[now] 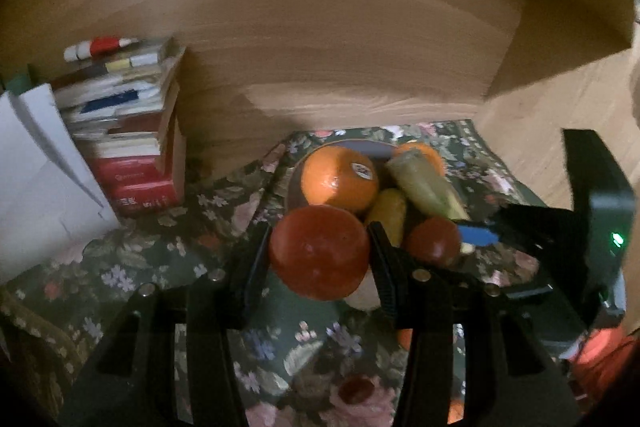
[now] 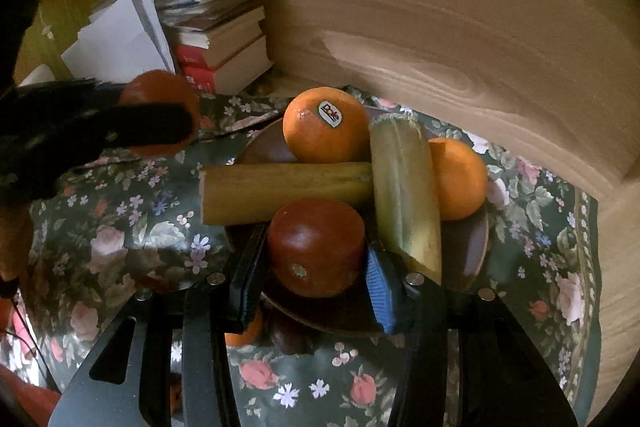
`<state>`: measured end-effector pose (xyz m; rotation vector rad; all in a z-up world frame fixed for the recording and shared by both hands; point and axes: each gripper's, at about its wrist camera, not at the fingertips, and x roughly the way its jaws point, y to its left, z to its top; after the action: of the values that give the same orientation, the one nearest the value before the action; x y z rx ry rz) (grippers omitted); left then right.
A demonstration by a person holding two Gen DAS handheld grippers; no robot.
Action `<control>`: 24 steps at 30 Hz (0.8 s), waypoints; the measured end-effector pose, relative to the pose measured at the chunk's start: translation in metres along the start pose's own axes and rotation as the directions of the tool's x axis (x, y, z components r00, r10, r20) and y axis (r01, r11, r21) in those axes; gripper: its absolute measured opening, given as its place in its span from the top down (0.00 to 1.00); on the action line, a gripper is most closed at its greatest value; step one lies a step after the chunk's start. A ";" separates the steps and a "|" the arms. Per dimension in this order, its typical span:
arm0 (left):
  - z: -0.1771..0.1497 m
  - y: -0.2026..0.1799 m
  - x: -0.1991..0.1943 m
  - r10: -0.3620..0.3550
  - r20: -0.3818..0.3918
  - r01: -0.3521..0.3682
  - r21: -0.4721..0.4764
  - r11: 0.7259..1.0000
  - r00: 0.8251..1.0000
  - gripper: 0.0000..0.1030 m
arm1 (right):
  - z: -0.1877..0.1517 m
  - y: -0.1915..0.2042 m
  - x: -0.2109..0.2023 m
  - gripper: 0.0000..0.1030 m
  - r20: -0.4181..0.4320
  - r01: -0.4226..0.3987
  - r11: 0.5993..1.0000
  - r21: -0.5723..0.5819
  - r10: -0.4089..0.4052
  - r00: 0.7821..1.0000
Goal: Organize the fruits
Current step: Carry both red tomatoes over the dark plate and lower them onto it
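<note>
Two red fruits held at a filled brown plate

The plate (image 2: pixel 476 251), on a floral cloth (image 2: pixel 120 219), is loaded with a stickered orange (image 2: pixel 324 125), a second orange (image 2: pixel 458 179) and two bananas (image 2: pixel 288 187). A dark red fruit (image 2: pixel 316 247) is clamped over its near edge by the right gripper (image 2: pixel 310 279); an orange-red fruit (image 1: pixel 319 252) is gripped to its left by the left gripper (image 1: pixel 320 267)

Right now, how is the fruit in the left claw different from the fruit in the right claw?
The left claw holds an orange-red fruit, while the right claw holds a darker red fruit. The orange-red fruit is off to the side of the plate, above the floral cloth; the darker red fruit sits at the plate's near edge beside the bananas. Both are round, smooth and gripped between two fingers.
</note>
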<state>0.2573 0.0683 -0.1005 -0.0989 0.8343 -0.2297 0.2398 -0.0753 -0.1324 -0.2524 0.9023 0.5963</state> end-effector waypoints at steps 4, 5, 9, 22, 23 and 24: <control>0.006 0.003 0.021 -0.013 -0.040 0.013 -0.012 1.000 0.999 0.54 | 0.001 0.000 0.003 0.59 -0.002 -0.007 1.000 0.001 0.007 1.000; 0.009 0.003 0.027 -0.012 -0.048 0.012 -0.011 1.000 0.999 0.54 | 0.001 0.000 0.003 0.59 -0.001 -0.007 1.000 0.000 0.007 1.000; 0.014 0.002 0.043 -0.022 -0.078 0.020 -0.021 1.000 0.997 0.54 | 0.001 0.000 0.004 0.59 -0.006 -0.009 1.000 -0.001 0.009 1.000; 0.016 -0.010 0.038 -0.028 -0.067 0.028 0.001 1.000 0.997 0.43 | 0.002 -0.001 -0.011 0.53 0.039 0.006 1.000 0.012 -0.007 0.999; 0.016 -0.012 0.032 -0.024 -0.051 0.024 0.006 1.000 0.998 0.43 | 0.001 -0.001 -0.014 0.53 0.048 0.017 1.000 0.010 -0.018 0.999; 0.015 -0.013 0.025 -0.020 -0.033 0.021 0.010 1.000 0.999 0.43 | 0.001 -0.001 -0.017 0.53 0.055 0.023 1.000 0.010 -0.023 0.998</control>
<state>0.2825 0.0501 -0.1061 -0.0944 0.8655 -0.2553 0.2331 -0.0822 -0.1182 -0.2361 0.8477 0.5747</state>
